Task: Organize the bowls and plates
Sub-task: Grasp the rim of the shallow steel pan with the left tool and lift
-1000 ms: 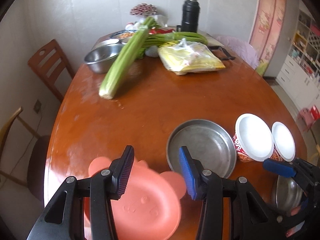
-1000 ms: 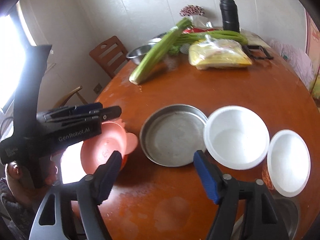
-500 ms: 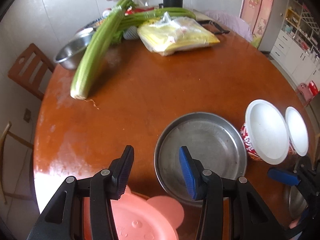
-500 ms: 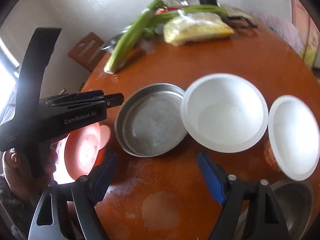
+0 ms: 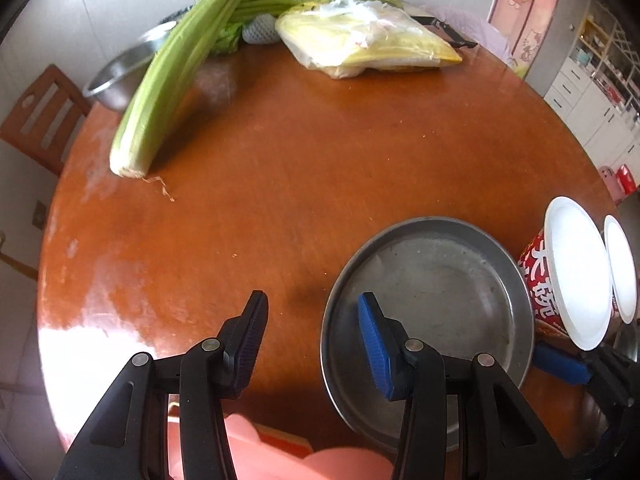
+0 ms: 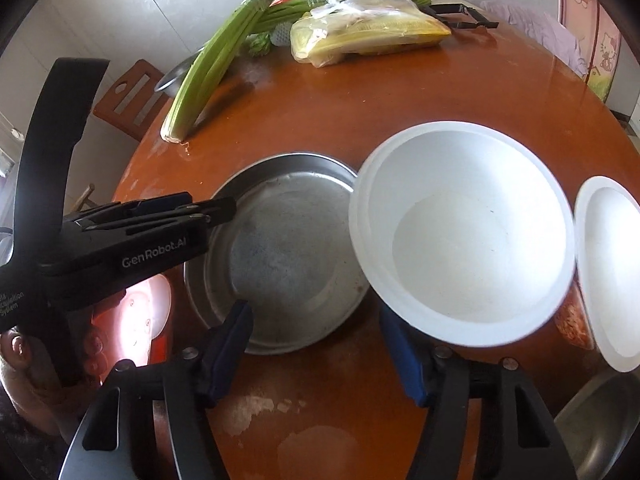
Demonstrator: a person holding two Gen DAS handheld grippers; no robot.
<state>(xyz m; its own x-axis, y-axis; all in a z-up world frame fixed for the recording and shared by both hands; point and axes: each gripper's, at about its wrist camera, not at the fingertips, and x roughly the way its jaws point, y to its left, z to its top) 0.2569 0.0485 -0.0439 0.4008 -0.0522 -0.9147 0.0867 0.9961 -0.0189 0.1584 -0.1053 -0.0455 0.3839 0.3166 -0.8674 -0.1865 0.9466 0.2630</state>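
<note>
A round wooden table [image 5: 320, 152] carries a metal plate [image 5: 436, 304] near its front edge, with a white bowl [image 6: 464, 236] touching the plate's right rim. The left gripper [image 5: 310, 336], lettered "GenRobot.AI", straddles that plate's rim, unclenched. The right gripper [image 6: 320, 344] has just been closing, nothing grasped. Red characters mark the bowl's wall.
</note>
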